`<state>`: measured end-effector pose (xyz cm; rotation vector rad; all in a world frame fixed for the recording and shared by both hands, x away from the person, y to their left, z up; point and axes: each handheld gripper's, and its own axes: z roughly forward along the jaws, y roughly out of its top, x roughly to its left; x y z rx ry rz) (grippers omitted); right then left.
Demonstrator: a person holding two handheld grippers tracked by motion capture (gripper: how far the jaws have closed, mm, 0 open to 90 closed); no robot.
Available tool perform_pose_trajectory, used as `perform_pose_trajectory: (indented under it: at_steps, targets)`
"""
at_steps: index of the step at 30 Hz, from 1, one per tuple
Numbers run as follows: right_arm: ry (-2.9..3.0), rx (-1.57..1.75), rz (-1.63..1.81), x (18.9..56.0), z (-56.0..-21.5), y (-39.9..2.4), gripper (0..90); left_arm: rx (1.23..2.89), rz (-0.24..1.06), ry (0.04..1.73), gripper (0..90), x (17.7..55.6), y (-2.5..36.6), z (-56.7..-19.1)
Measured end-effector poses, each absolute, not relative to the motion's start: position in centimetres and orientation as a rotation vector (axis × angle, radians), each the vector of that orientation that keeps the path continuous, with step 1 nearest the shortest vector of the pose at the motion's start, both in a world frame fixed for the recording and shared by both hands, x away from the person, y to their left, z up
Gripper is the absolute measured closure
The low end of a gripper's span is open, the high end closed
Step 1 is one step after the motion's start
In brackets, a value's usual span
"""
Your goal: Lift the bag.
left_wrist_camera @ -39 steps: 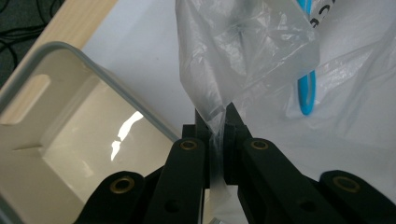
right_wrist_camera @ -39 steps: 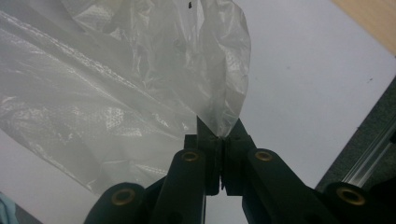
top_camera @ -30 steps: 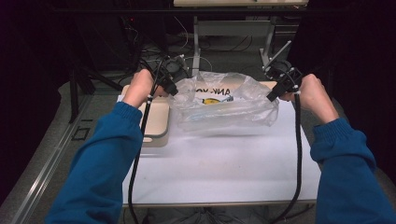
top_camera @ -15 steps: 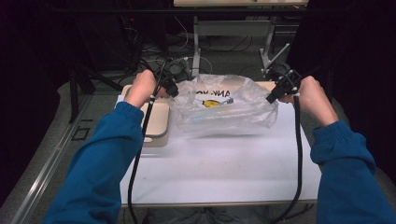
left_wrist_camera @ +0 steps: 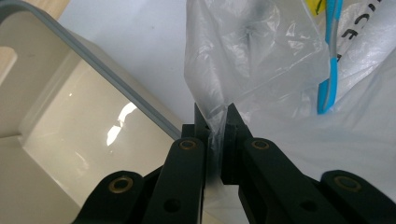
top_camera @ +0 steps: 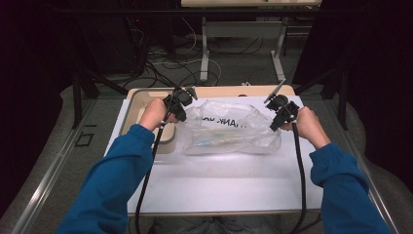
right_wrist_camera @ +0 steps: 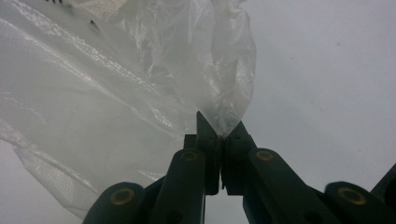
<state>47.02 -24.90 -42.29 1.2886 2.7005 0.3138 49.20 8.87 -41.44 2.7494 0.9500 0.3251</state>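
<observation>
A clear plastic bag (top_camera: 229,129) with black lettering lies across the white table top (top_camera: 219,180), with a blue and white item (left_wrist_camera: 329,65) inside it. My left gripper (top_camera: 181,103) is shut on the bag's left edge (left_wrist_camera: 215,122), and the film passes between its jaws. My right gripper (top_camera: 278,108) is shut on the bag's right edge (right_wrist_camera: 223,122). Both hands hold the bag stretched low over the table.
A beige tray (top_camera: 141,105) with a grey rim (left_wrist_camera: 107,79) sits at the table's left, just beside my left gripper. Cables and metal table legs (top_camera: 204,48) stand on the floor beyond the far edge. Black cables trail from both grippers toward the near edge.
Both grippers have come down with the bag, which now lies flatter and lower on the table. The jaws stayed shut on its two edges.
</observation>
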Motion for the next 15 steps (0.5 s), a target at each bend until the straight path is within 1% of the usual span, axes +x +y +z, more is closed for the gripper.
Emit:
perform_pose_trajectory:
  at_steps: [1, 6, 8, 9, 11, 12, 14, 15]
  targets:
    - [2.674, 1.288, 0.361, 47.0, -42.9, -25.0, 88.9, 2.758, 0.320, 0.941, 89.4, 49.3, 9.1, -41.6]
    - [2.720, 1.316, 0.330, 46.8, -44.2, -25.3, 88.4, 2.731, 0.326, 0.939, 89.0, 48.8, 9.5, -42.3]
    - [2.731, 1.309, 0.316, 46.7, -44.8, -25.2, 86.4, 2.728, 0.331, 0.934, 88.6, 48.4, 9.4, -42.5]
    - [2.714, 1.301, 0.331, 46.6, -45.2, -25.1, 83.4, 2.722, 0.343, 0.931, 88.0, 48.3, 9.3, -42.7]
    - [2.725, 1.307, 0.317, 46.5, -45.0, -24.9, 70.2, 2.719, 0.345, 0.916, 87.4, 47.9, 9.1, -42.9]
    - [2.693, 1.297, 0.331, 46.4, -45.0, -24.7, 66.2, 2.722, 0.356, 0.907, 86.9, 47.7, 9.0, -43.0]
    - [2.685, 1.274, 0.400, 46.3, -44.2, -24.2, 47.9, 2.723, 0.354, 0.884, 85.5, 47.4, 8.7, -43.1]
    - [2.676, 1.267, 0.393, 46.3, -43.5, -23.9, 44.1, 2.730, 0.356, 0.875, 84.6, 47.3, 8.6, -43.1]
